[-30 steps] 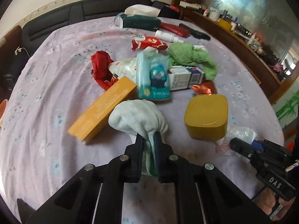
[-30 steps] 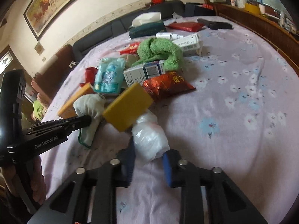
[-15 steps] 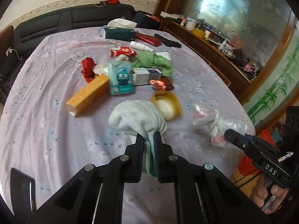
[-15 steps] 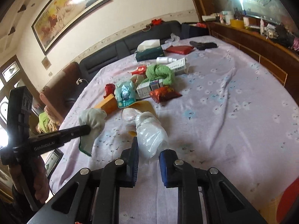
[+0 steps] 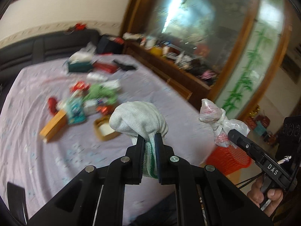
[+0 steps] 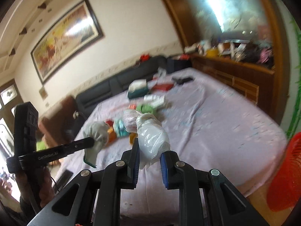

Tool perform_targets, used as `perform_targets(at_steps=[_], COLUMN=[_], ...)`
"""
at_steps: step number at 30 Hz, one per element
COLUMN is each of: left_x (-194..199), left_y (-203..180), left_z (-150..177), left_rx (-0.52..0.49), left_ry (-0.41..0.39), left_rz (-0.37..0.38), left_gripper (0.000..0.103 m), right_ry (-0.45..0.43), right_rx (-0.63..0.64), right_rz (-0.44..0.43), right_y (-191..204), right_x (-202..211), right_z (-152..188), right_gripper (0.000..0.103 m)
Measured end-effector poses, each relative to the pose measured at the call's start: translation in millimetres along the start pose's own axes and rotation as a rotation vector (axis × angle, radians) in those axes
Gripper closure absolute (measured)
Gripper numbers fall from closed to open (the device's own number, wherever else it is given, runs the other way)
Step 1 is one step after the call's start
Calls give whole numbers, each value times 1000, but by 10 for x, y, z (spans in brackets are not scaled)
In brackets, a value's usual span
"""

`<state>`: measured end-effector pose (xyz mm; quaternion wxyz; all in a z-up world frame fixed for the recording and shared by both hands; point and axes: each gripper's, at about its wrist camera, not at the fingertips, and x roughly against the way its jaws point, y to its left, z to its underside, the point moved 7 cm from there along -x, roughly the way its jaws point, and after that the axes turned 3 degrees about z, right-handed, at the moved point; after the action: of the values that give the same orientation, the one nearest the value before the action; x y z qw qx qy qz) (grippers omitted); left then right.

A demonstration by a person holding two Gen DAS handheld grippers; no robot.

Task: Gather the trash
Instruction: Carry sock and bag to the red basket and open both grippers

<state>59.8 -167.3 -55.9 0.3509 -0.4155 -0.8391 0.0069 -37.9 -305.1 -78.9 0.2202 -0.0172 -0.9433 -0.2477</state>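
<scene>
My left claw (image 5: pixel 150 141) pinches a bunched white knitted cloth (image 5: pixel 138 118), my right claw (image 6: pixel 148 154) a crumpled clear plastic bag (image 6: pixel 150 137), both above the lilac table's (image 5: pixel 56 150) near edge; beyond, clutter blurs.

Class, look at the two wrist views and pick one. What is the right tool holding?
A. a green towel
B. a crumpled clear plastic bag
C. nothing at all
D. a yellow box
B: in the right wrist view the right tool has its fingers closed on a crumpled clear plastic bag, lifted above the table; the left wrist view shows the same bag hanging from that tool over a red basket.
</scene>
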Motion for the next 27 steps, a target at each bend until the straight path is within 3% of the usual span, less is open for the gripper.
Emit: perform_targets(at_steps=[7,16,21,27], left_x=[189,54,-184,-696], left_y=[-901,-1829,-2326,-2794], left_z=[-257,-357,-318,-171], left_rx=[-156,-296,-348,-396], left_ry=[-63,-58,-7,96], left_rz=[152,335,433,511], left_gripper=[93,93,93,93], right_ry=[-199,-349,-401,-405], right_rx=[-29,-150,-229,-335], right_rz=[121,351,464,548], right_y=[-202,-757,-1088,-1563], right_x=[916,1879,2258,2340], right_z=[-355,-460,-394,-218], right_gripper=[83,83,83,83])
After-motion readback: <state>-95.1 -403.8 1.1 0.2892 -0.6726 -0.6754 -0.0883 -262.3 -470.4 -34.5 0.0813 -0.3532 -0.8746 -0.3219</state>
